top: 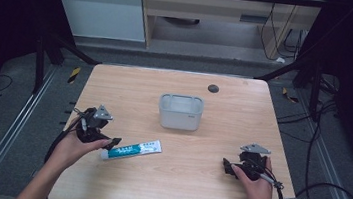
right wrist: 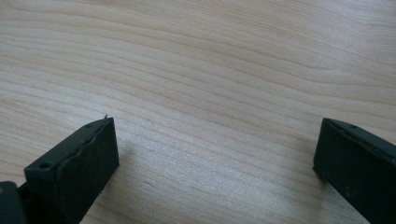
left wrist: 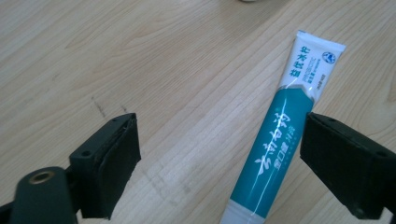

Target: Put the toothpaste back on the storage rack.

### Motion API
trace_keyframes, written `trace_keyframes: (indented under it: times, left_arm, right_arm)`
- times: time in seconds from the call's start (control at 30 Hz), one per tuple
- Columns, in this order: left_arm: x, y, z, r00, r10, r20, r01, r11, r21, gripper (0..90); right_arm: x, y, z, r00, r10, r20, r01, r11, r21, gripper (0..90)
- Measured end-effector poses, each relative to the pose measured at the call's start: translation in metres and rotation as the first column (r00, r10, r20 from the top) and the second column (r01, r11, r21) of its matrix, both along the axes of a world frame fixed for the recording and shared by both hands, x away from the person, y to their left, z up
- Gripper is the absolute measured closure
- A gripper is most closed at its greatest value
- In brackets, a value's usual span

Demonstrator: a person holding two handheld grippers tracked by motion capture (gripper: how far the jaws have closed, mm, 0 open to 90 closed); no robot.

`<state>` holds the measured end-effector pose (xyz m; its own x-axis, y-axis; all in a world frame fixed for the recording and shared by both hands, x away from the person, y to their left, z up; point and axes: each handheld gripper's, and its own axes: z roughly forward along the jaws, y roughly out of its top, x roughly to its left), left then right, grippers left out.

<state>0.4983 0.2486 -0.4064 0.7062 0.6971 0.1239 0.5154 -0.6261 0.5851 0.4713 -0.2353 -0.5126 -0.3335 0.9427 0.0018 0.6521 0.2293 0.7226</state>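
**A:** Toothpaste tube [top: 131,149], teal and white, lying flat on the wooden bench [top: 215,184] toward the left front, crimped white end pointing roughly at the middle of the bench. That's the thing in play here.

**B:** Yep. And the left gripper [top: 111,142] is right at its near end. From the high view the black tips sit just at the tube's cap end, with the person's left hand [top: 76,146] wrapped around the gripper body.

**A:** Is it actually pinching it though?

**B:** Doesn't look like it. In the left gripper view the jaws are spread wide, and the tube [left wrist: 275,140] runs up between them, way over by the right-hand jaw. Its edge is just beside that pad, maybe brushing it, hard to say. The other pad is well apart from it with bare wood in between. So no squeeze on it, the tube is just resting on the bench.

**A:** What about the other side?

**B:** Right gripper [top: 227,166] is over at the right front of the bench, well apart from the tube, held low in the right hand [top: 255,181]. Its own view shows both jaws spread with just wood grain between them.

**A:** And the tub thing?

**B:** Translucent grey container [top: 180,111], upright near the middle of the bench, behind the tube and apart from it. There's also a small dark round spot [top: 213,88] on the bench further back.
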Motion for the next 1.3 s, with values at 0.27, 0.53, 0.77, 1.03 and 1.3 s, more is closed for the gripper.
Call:
trace_keyframes:
  times: [0.27, 0.53, 0.77, 1.03, 1.3]
  left_arm:
    - [0.009, -0.021, 0.011, 0.9966, -0.077, -0.029, 0.079, 0.9943, 0.071, 12.5]
    - [0.017, -0.042, 0.019, 0.9894, -0.135, -0.054, 0.141, 0.9806, 0.136, 9.7]
    - [0.019, -0.054, 0.019, 0.9798, -0.180, -0.086, 0.193, 0.9660, 0.172, 12.5]
    - [0.025, -0.066, 0.012, 0.9577, -0.247, -0.148, 0.274, 0.9401, 0.203, 22.7]
    - [0.026, -0.072, -0.005, 0.9455, -0.268, -0.185, 0.306, 0.9247, 0.226, 30.3]
  right_arm:
    - [0.000, 0.000, 0.000, 1.0000, -0.001, 0.001, 0.001, 1.000, -0.001, 0.3]
    - [0.001, -0.001, 0.000, 1.0000, 0.003, 0.002, -0.003, 1.000, -0.005, 0.3]
    - [0.001, -0.001, 0.000, 1.0000, 0.003, 0.002, -0.003, 1.000, -0.005, 0.3]
    - [0.001, 0.000, 0.000, 1.0000, 0.002, 0.002, -0.002, 1.000, -0.005, 0.3]
    - [0.001, 0.000, 0.000, 1.0000, 0.003, 0.002, -0.003, 1.000, -0.005, 0.3]
